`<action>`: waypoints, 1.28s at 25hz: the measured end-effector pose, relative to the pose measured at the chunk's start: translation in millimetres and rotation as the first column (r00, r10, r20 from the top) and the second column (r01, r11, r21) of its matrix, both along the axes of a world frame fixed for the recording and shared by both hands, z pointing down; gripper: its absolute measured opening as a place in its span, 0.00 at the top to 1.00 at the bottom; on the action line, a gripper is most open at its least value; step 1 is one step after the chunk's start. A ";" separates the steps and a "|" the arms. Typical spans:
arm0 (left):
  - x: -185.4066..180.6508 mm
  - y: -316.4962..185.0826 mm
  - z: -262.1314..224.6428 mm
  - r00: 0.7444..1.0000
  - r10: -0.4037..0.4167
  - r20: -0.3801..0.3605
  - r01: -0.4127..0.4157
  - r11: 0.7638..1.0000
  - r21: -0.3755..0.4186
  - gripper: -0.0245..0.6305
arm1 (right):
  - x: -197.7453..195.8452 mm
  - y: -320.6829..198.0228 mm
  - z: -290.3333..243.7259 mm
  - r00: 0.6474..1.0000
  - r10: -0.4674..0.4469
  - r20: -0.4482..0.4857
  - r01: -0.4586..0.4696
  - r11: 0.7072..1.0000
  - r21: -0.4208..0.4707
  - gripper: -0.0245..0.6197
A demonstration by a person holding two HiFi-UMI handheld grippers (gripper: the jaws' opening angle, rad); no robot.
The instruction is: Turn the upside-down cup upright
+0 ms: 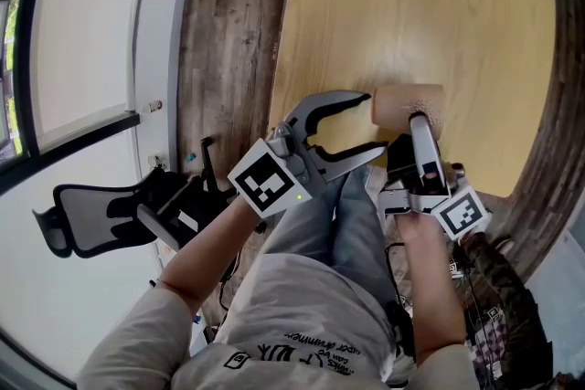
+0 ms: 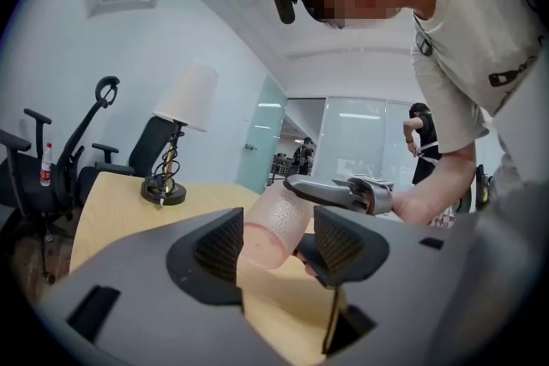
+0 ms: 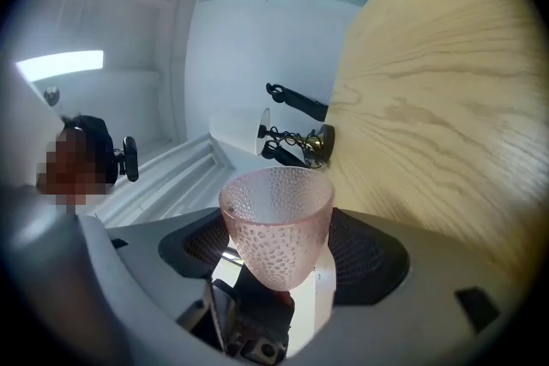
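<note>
I have the right gripper (image 1: 413, 119) pinching the pink dimpled cup (image 1: 409, 110), with its pads pressed against the cup's lower sides. In the right gripper view the cup (image 3: 276, 227) sits squarely between the jaws of the right gripper (image 3: 283, 249), its open rim facing away from the camera. From the head view the cup lies on its side in the air over the near edge of the pale wooden surface (image 1: 457, 14), with its base turned toward 9 o'clock and its mouth toward 3 o'clock. My left gripper (image 1: 370, 123) comes in from 9 o'clock with its jaws spread wide. In the left gripper view the round base of the cup (image 2: 279, 223) shows between the two pads of the left gripper (image 2: 281, 246), and neither pad presses on it. The right gripper (image 2: 339, 193) reaches in over the cup from 3 o'clock. A table lamp (image 2: 176, 133) stands at the far end of the surface, at 12 o'clock in the head view, and a black office chair (image 1: 110, 215) stands on the floor at 8 o'clock.
</note>
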State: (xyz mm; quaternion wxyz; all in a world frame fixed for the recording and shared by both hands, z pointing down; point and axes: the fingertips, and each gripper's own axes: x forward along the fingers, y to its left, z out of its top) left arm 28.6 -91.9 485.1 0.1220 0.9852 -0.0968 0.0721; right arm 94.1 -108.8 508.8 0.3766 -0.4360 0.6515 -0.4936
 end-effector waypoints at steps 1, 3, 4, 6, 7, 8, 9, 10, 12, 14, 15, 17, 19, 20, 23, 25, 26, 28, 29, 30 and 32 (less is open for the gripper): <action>0.1 -0.2 -0.4 1.000 0.010 0.002 -0.010 1.000 0.012 0.58 | -0.6 1.5 -1.2 1.000 0.003 0.024 -0.003 1.000 0.007 0.43; 0.8 1.0 -2.0 0.999 0.042 0.012 -0.043 0.998 0.046 0.55 | -1.9 5.3 -4.4 0.997 0.008 0.076 -0.010 1.000 0.021 0.43; 1.8 1.6 -3.0 0.998 0.058 0.016 -0.059 0.997 0.057 0.54 | -2.3 7.1 -5.9 0.995 0.010 0.101 -0.012 1.000 0.028 0.43; 5.1 2.7 -4.2 0.996 0.088 0.018 -0.089 0.994 0.066 0.51 | -2.2 10.2 -8.2 0.990 0.009 0.141 -0.015 0.999 0.042 0.43; 7.1 3.6 -4.4 0.995 0.103 0.018 -0.104 0.993 0.065 0.50 | -1.9 11.8 -9.1 0.987 0.008 0.161 -0.016 0.999 0.049 0.43; 9.1 4.8 -4.5 0.993 0.118 0.016 -0.118 0.991 0.061 0.50 | -1.6 13.5 -9.8 0.984 0.007 0.179 -0.017 0.998 0.055 0.43; 11.1 6.4 -4.6 0.991 0.133 0.016 -0.134 0.989 0.057 0.50 | -1.2 15.5 -10.4 0.980 0.007 0.197 -0.019 0.998 0.059 0.43; 13.3 8.5 -4.9 0.989 0.150 0.017 -0.151 0.987 0.056 0.49 | -0.8 17.5 -10.8 0.977 0.007 0.215 -0.021 0.998 0.061 0.43; 18.0 12.6 -6.5 0.984 0.180 0.017 -0.180 0.982 0.061 0.49 | 0.8 21.3 -10.4 0.967 0.013 0.255 -0.029 0.998 0.060 0.43; 22.1 14.8 -8.1 0.980 0.197 0.014 -0.198 0.978 0.065 0.49 | 3.5 24.8 -8.6 0.954 0.023 0.297 -0.041 0.998 0.054 0.43; 23.6 15.5 -7.7 0.979 0.204 0.017 -0.204 0.977 0.063 0.49 | 4.8 26.3 -8.0 0.948 0.024 0.317 -0.044 0.998 0.054 0.43; 26.3 16.6 -5.2 0.976 0.215 0.026 -0.216 0.975 0.058 0.49 | 5.4 28.5 -9.1 0.936 0.018 0.351 -0.043 0.997 0.064 0.43; 28.7 16.9 -3.2 0.974 0.224 0.028 -0.225 0.973 0.059 0.49 | 4.2 29.1 -10.7 0.929 0.004 0.370 -0.035 0.996 0.076 0.43; 29.6 16.7 -2.8 0.973 0.228 0.027 -0.230 0.971 0.060 0.49 | 3.4 28.9 -11.0 0.927 -0.001 0.374 -0.031 0.996 0.080 0.43; 32.3 16.8 -2.3 0.971 0.238 0.024 -0.239 0.969 0.054 0.49 | 1.4 28.2 -12.1 0.926 -0.013 0.376 -0.021 0.996 0.086 0.43; 34.8 17.4 -1.8 0.969 0.245 0.020 -0.246 0.968 0.045 0.49 | 1.0 28.7 -12.1 0.925 -0.016 0.379 -0.018 0.996 0.087 0.43; 35.7 17.5 -1.7 0.968 0.249 0.019 -0.250 0.967 0.040 0.49 | 0.8 29.0 -11.8 0.923 -0.017 0.383 -0.018 0.996 0.087 0.43; 36.4 17.6 -0.8 0.967 0.255 0.021 -0.256 0.966 0.032 0.50 | 1.0 29.4 -10.8 0.921 -0.018 0.390 -0.018 0.996 0.087 0.43; 36.6 17.9 -0.4 0.966 0.259 0.024 -0.259 0.965 0.030 0.50 | 1.2 29.8 -10.8 0.921 -0.019 0.388 -0.017 0.996 0.089 0.43; 36.6 18.3 -0.2 0.965 0.262 0.026 -0.263 0.964 0.029 0.50 | 1.2 30.2 -11.2 0.925 -0.022 0.380 -0.014 0.996 0.091 0.43; 36.3 19.0 -0.1 0.963 0.269 0.031 -0.269 0.963 0.024 0.50 | 0.4 30.7 -13.2 0.937 -0.032 0.349 -0.003 0.995 0.097 0.43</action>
